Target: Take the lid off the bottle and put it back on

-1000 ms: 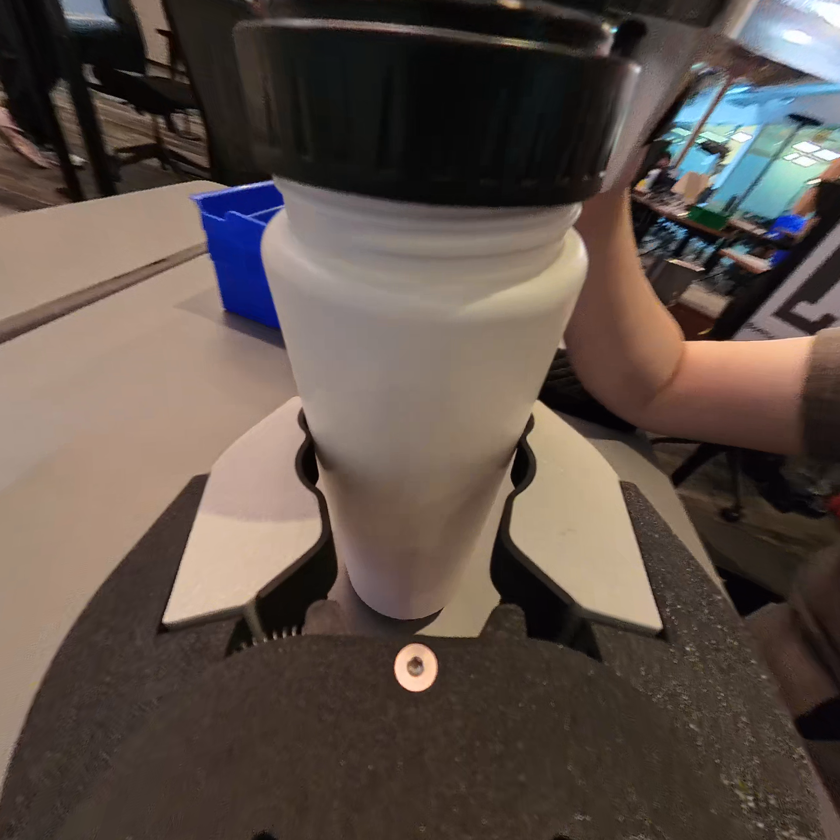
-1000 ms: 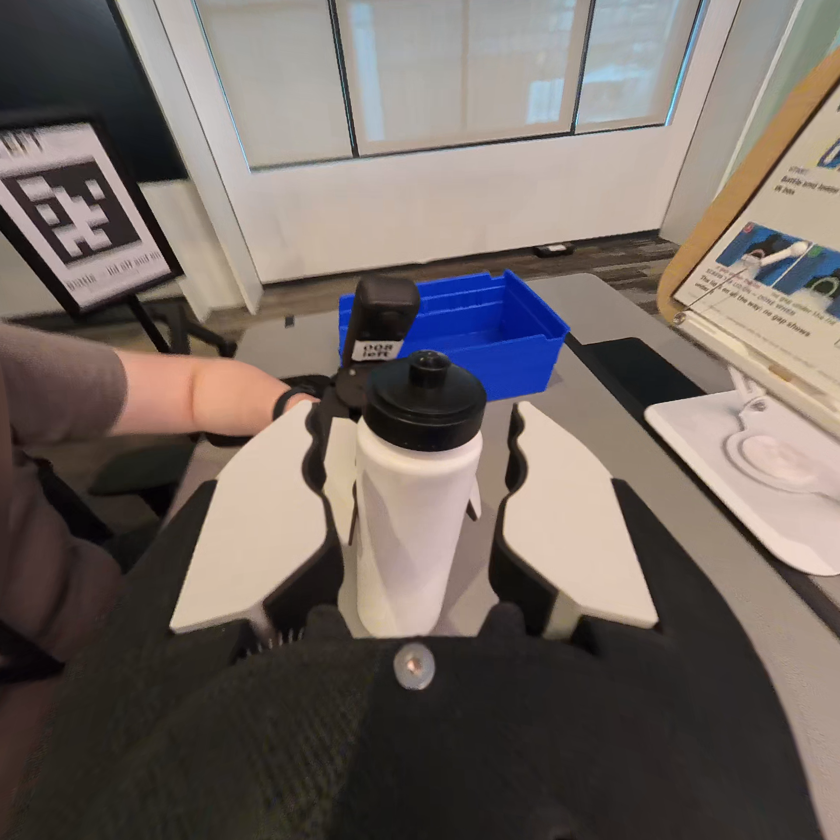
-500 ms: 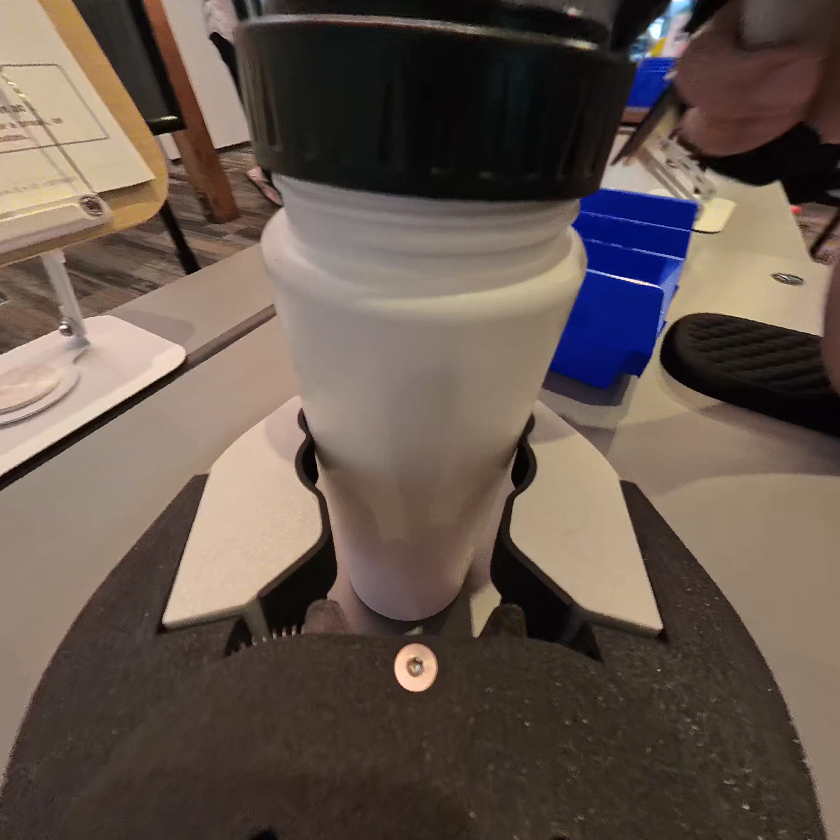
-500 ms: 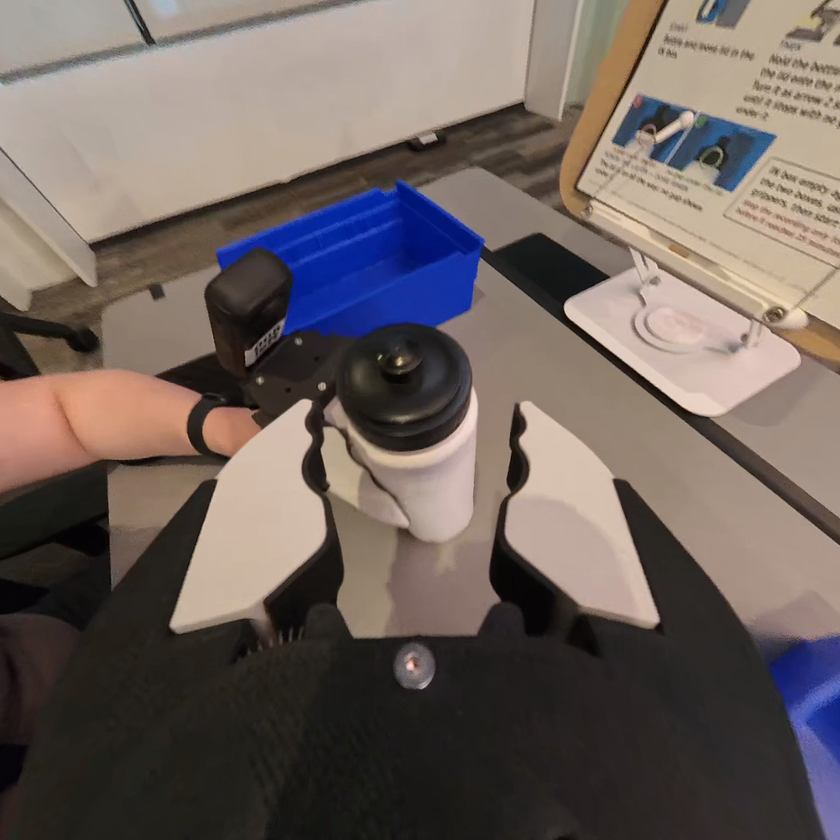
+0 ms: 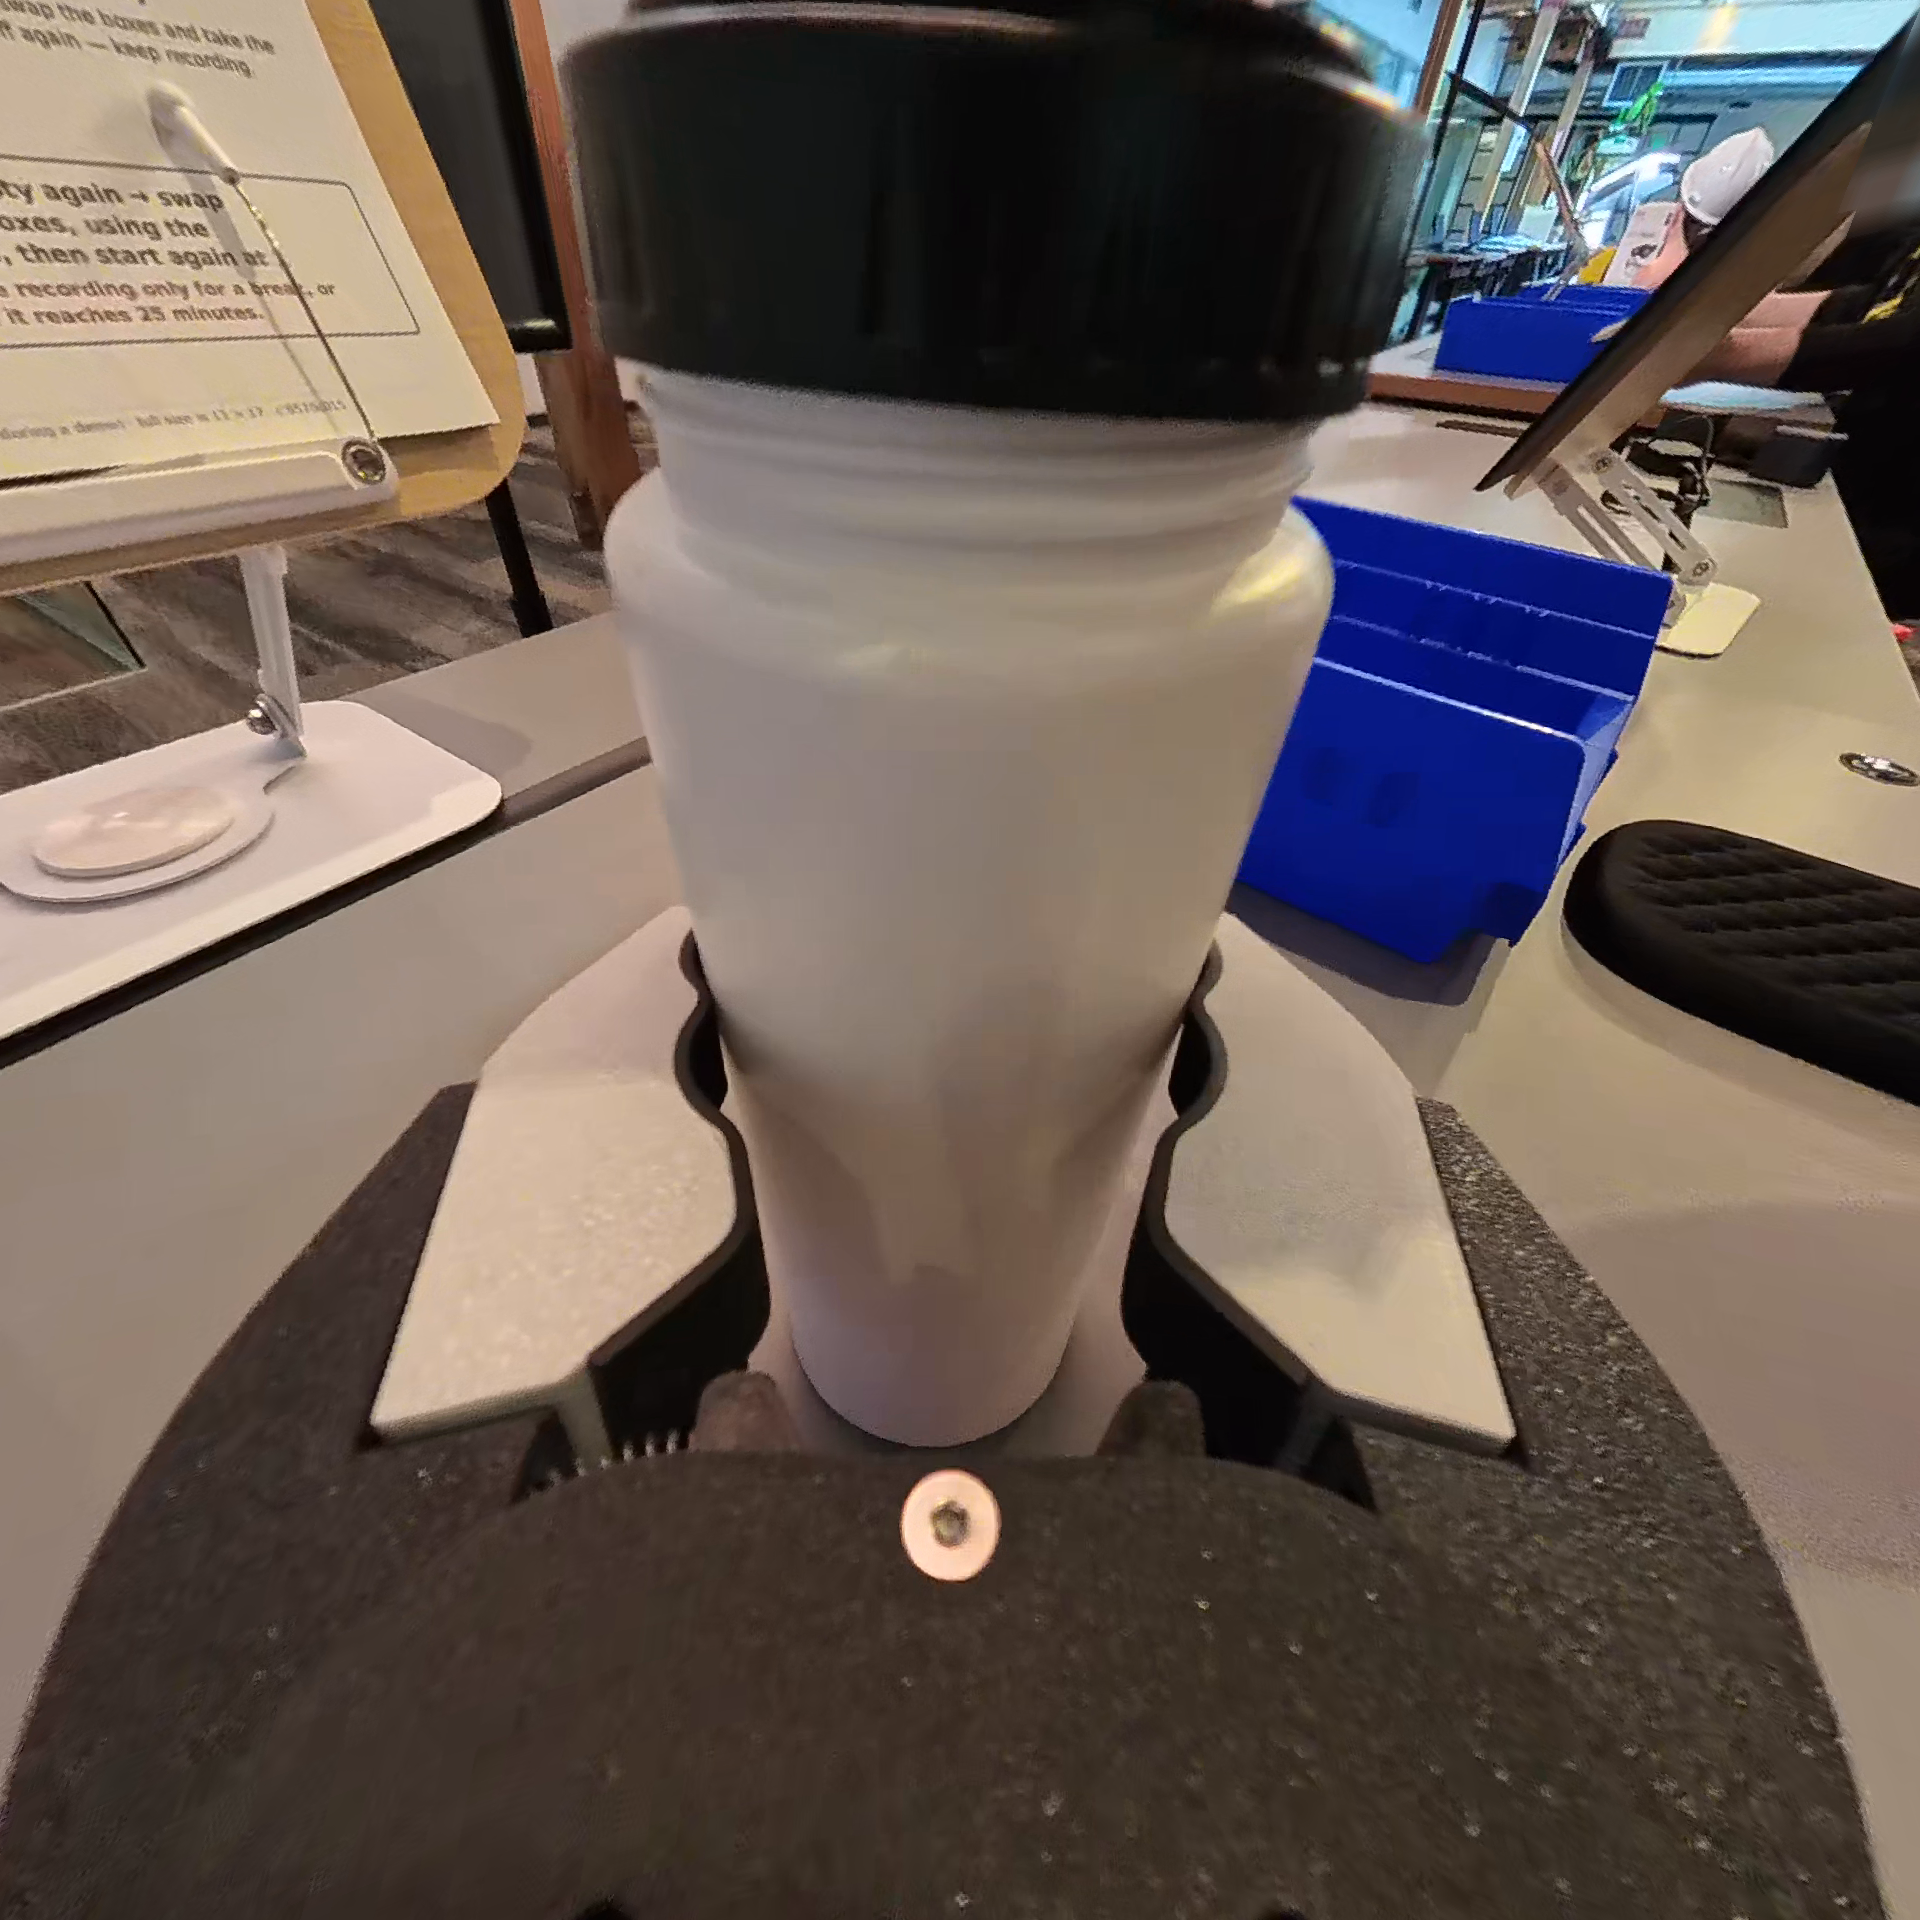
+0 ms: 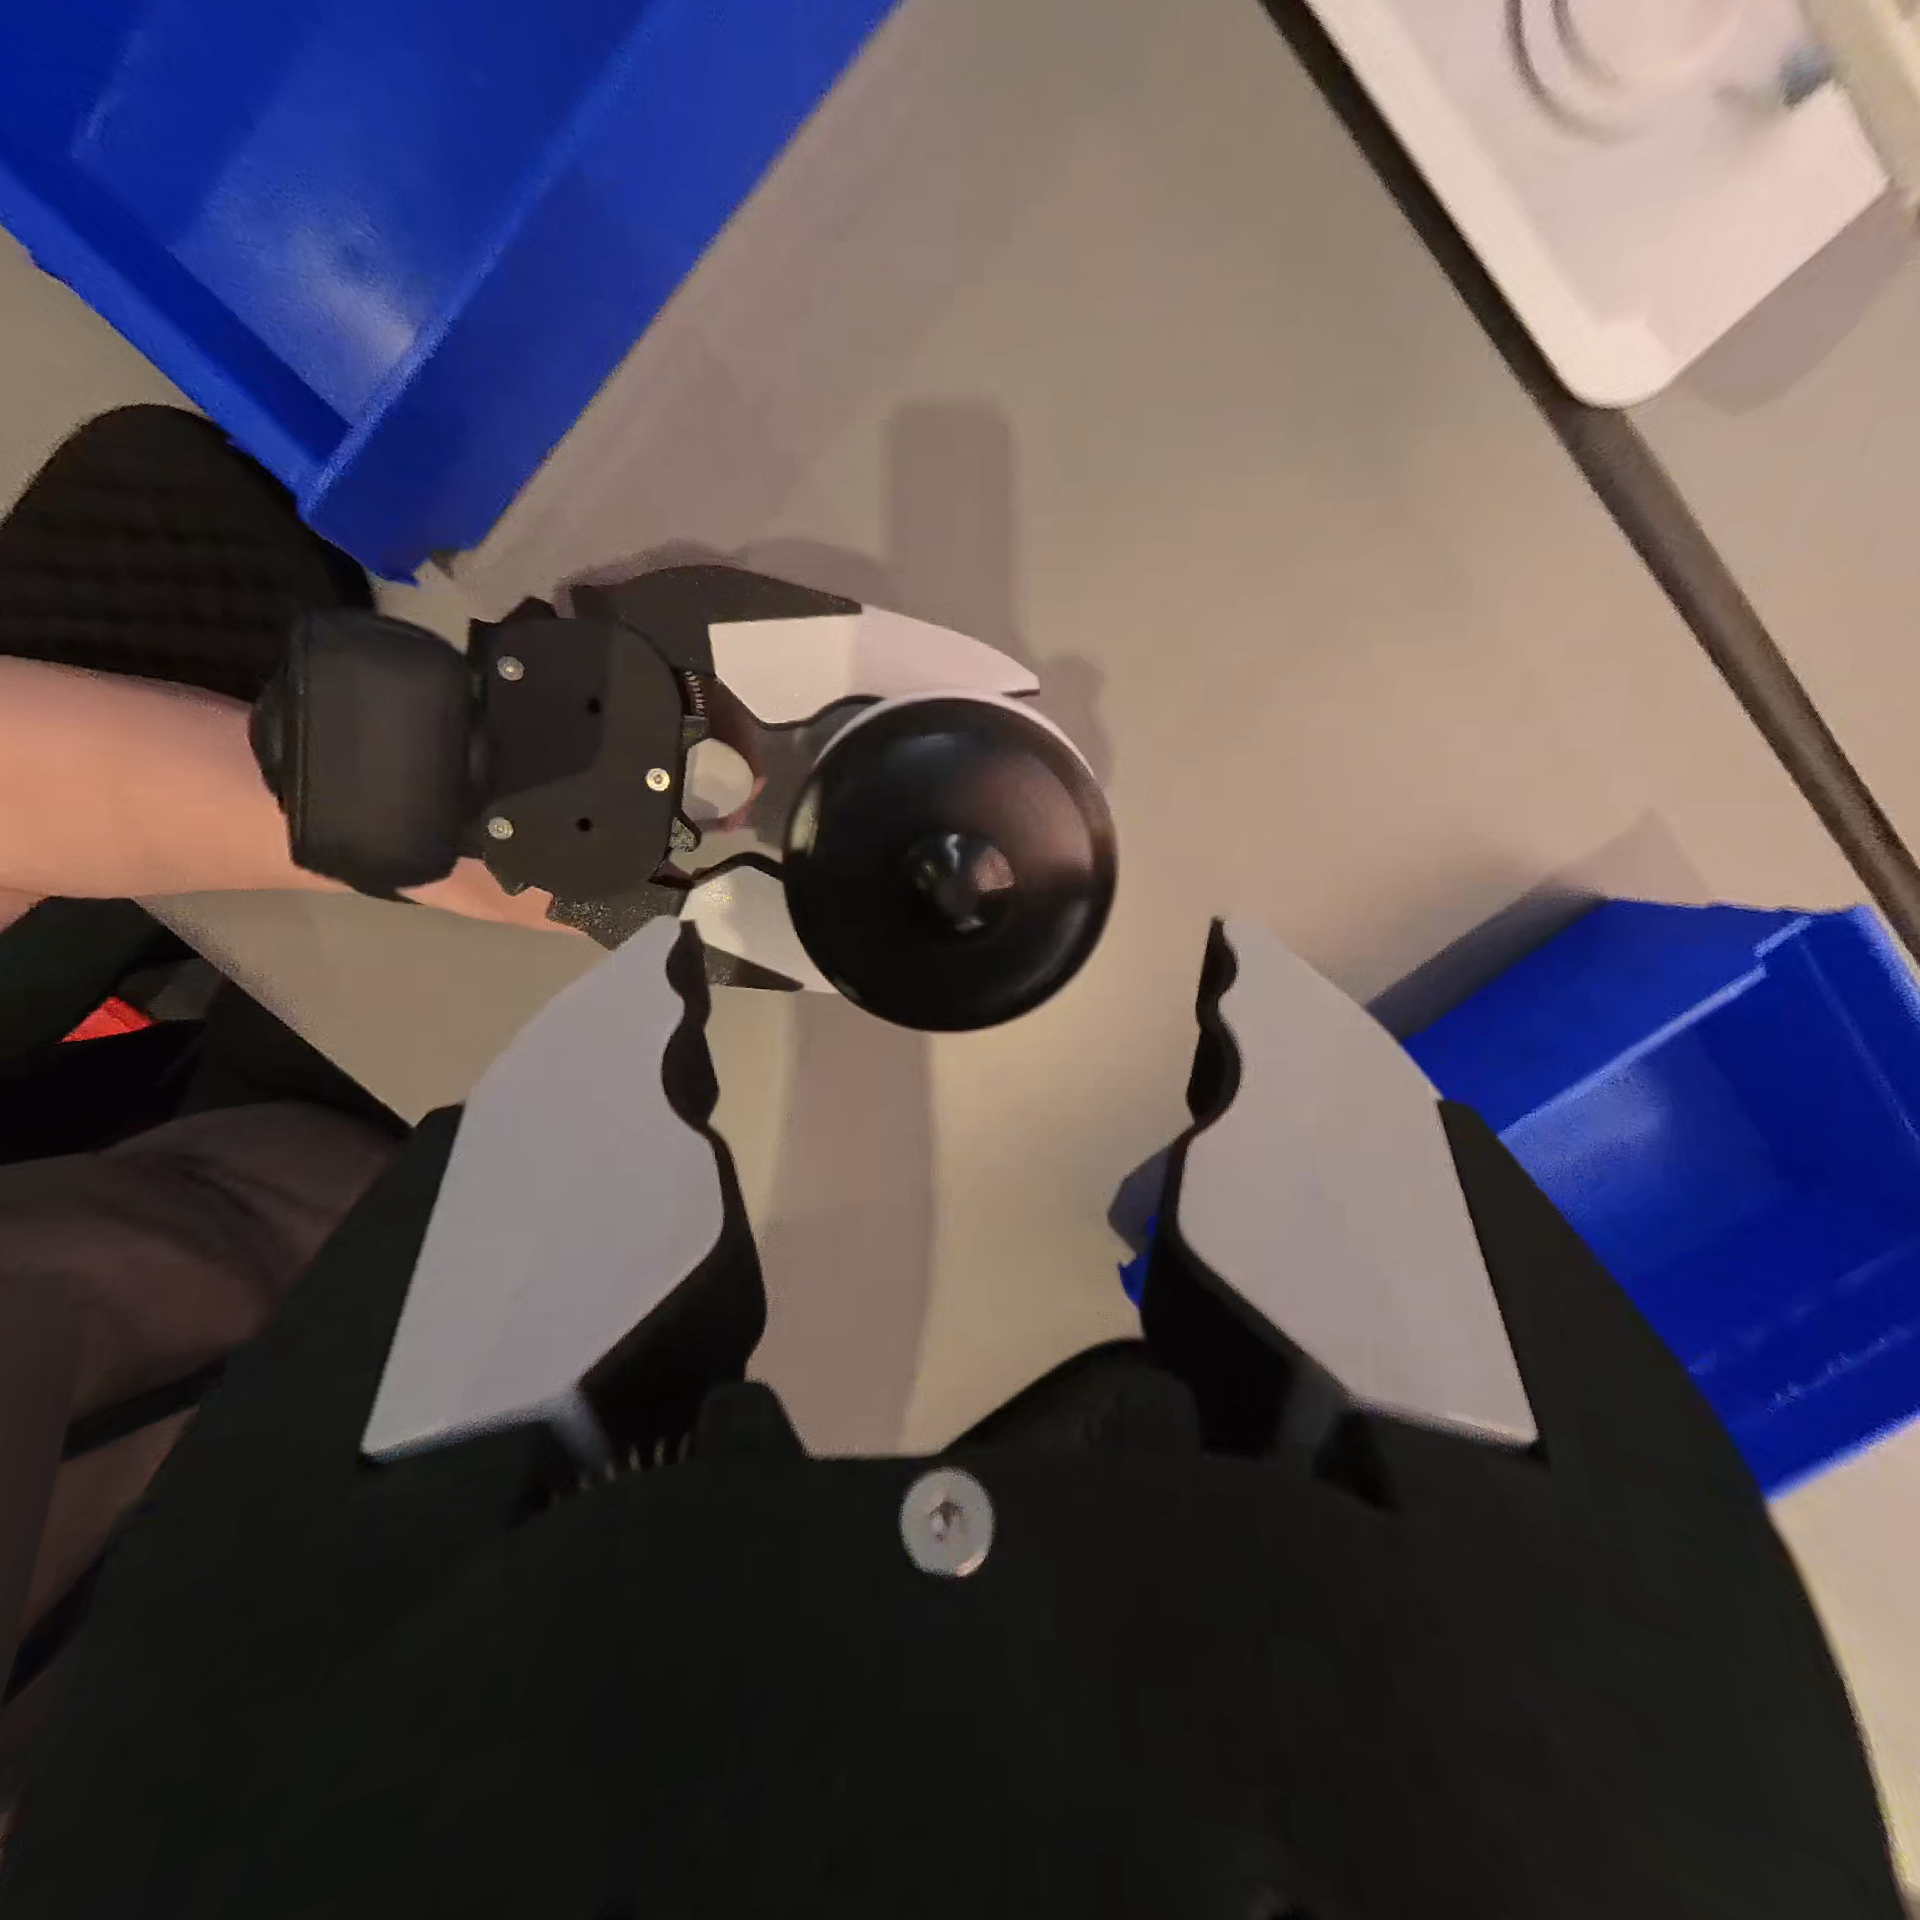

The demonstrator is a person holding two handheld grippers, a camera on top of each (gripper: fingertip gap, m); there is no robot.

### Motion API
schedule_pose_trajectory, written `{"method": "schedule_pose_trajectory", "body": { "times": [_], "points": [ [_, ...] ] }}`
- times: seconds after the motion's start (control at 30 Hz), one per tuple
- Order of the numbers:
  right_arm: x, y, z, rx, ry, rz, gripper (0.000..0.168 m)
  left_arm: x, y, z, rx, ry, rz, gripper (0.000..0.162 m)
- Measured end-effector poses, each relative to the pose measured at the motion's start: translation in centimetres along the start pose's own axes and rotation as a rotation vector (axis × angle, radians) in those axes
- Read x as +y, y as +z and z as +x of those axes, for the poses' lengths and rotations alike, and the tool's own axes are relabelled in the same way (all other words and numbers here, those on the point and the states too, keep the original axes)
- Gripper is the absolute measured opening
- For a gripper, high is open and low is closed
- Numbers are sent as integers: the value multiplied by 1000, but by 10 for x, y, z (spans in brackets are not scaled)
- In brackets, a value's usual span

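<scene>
A white bottle (image 5: 956, 831) with a black screw lid (image 5: 987, 197) stands upright on the grey table. My left gripper (image 5: 951, 997) is shut on the bottle's lower body. In the right wrist view I look straight down on the lid (image 6: 951, 862), with the left gripper (image 6: 727, 790) clamped on the bottle from the left. My right gripper (image 6: 951, 997) is open and empty, above the lid, with its fingertips on either side of the lid's near edge.
A blue bin (image 5: 1455, 727) sits behind the bottle on the right; it also shows in the right wrist view (image 6: 343, 229). Another blue bin (image 6: 1683, 1174) lies at the right. A white stand base (image 5: 208, 821) with an instruction board is at the left. A black pad (image 5: 1766, 935) lies at the right.
My right gripper has risen and tipped from a side view of the bottle to looking straight down on the lid. My left gripper has turned with the bottle still held.
</scene>
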State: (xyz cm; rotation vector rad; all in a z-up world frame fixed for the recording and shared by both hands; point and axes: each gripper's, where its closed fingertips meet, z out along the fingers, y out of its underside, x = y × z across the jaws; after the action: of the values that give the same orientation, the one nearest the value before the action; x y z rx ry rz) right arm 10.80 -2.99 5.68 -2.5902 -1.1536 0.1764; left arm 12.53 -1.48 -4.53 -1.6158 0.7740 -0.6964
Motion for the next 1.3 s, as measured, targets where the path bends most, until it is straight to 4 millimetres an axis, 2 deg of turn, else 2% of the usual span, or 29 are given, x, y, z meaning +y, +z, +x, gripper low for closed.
{"method": "schedule_pose_trajectory", "body": {
  "times": [0.1,0.27,0.47,0.57,0.97,1.17,1.3],
  "points": [
    [1,6,4,96,31,-67,92,0,0,2,8,1,6,85],
    [11,14,4,124,122,-167,93,0,1,4,14,9,2,85],
    [18,19,10,89,219,-198,91,0,2,5,27,15,-2,85],
    [17,22,1,22,224,-199,73,0,2,5,35,17,-4,85],
    [14,22,2,-29,227,-189,72,0,4,6,56,19,-10,85],
    [14,22,3,-2,154,-192,72,0,4,6,68,19,-14,85],
    [18,20,3,20,-21,-249,72,1,4,12,126,17,-20,85]
  ]
}}
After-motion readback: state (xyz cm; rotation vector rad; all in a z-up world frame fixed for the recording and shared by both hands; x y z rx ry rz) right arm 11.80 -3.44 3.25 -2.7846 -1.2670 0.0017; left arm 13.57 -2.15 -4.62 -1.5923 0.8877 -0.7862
